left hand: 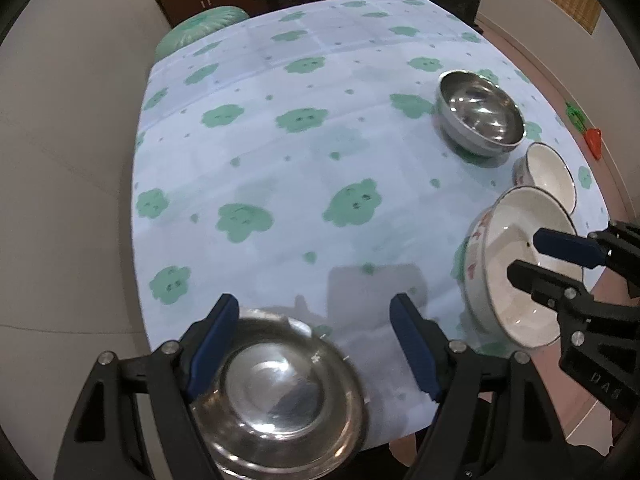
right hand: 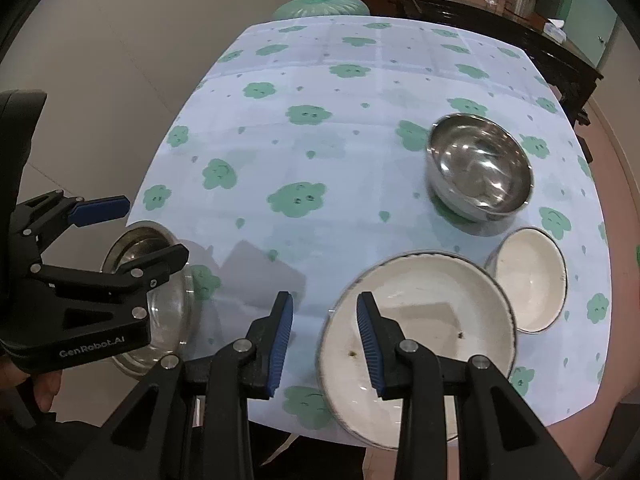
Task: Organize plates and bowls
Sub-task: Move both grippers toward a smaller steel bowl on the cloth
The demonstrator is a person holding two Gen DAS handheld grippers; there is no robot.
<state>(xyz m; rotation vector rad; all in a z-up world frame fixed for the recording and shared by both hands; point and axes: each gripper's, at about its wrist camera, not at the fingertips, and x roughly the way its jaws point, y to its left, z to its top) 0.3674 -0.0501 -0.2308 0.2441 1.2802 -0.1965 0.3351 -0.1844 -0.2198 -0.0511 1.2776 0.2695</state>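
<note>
Two grippers sit wide over the table (right hand: 360, 152): the left gripper (left hand: 316, 344) straddles the steel plate's (left hand: 280, 392) rim at 6 o'clock, the right gripper (right hand: 325, 340) the white bowl's (right hand: 420, 328) rim. Each should close squarely on its rim before lifting.

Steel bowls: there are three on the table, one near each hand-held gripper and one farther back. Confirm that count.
Not three. The right wrist view shows two steel bowls: one by the left hand-held gripper at the near edge and one farther back. The other two bowls are white.
</note>
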